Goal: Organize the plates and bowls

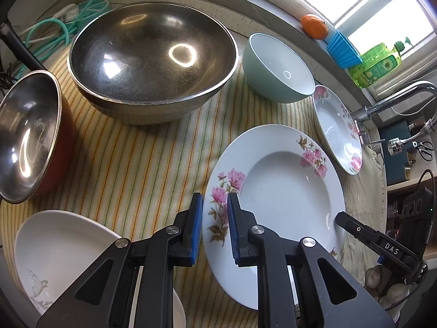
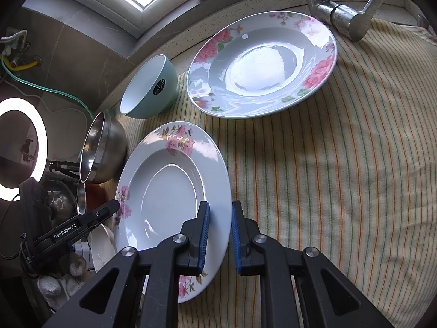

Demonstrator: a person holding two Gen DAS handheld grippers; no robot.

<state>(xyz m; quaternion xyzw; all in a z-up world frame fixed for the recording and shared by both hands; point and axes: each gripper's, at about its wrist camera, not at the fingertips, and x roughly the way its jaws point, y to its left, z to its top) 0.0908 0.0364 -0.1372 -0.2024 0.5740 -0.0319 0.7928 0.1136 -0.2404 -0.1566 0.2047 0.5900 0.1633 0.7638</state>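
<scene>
On the striped cloth (image 1: 153, 169) both grippers pinch the near pink-flowered plate (image 1: 286, 191) by opposite rims: left gripper (image 1: 215, 229) at its 9 o'clock, right gripper (image 2: 220, 236) at 3, jaws nearly closed on the edge. Little looks sorted; second plate (image 2: 262, 65), green bowl (image 1: 275, 71) and steel bowl (image 1: 153, 63) sit apart at 12
</scene>
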